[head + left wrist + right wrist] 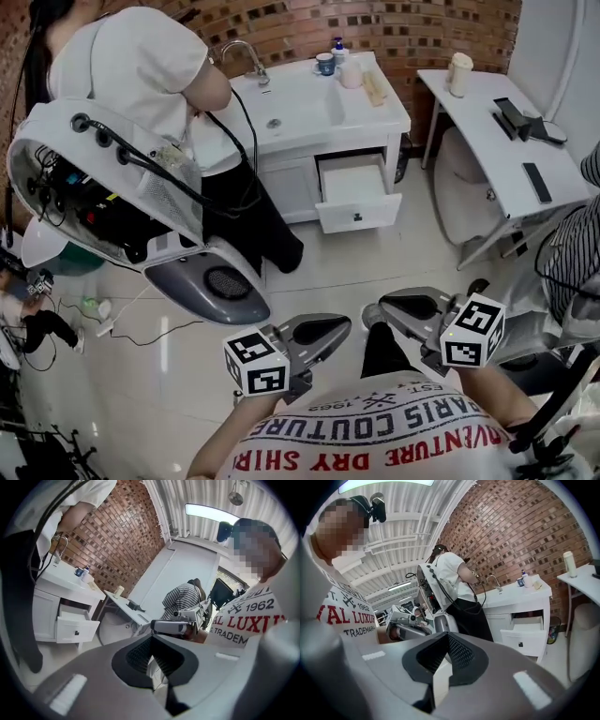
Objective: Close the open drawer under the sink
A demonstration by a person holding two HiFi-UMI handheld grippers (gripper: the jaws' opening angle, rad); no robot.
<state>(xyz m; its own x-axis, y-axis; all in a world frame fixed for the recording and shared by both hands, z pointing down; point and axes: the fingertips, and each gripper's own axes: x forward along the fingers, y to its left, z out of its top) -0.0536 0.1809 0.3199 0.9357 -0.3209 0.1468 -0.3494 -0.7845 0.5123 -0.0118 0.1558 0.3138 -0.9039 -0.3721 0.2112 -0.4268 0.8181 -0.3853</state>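
Observation:
The white drawer point(356, 200) under the sink counter point(309, 108) stands pulled out, its front with a small dark handle facing me. It also shows in the left gripper view as the open drawer point(75, 627) and in the right gripper view as the drawer point(526, 639). Both grippers hang low near my chest, well short of the cabinet. My left gripper point(323, 330) point(152, 638) has its jaws together with nothing in them. My right gripper point(412, 305) point(447, 638) is likewise shut and holds nothing.
A person in a white shirt point(141, 66) stands at the sink's left. A large white machine point(112, 187) with cables fills the left floor. A white desk point(497, 131) and a padded seat point(459, 187) stand right of the drawer. A striped sleeve point(572, 262) is at the right edge.

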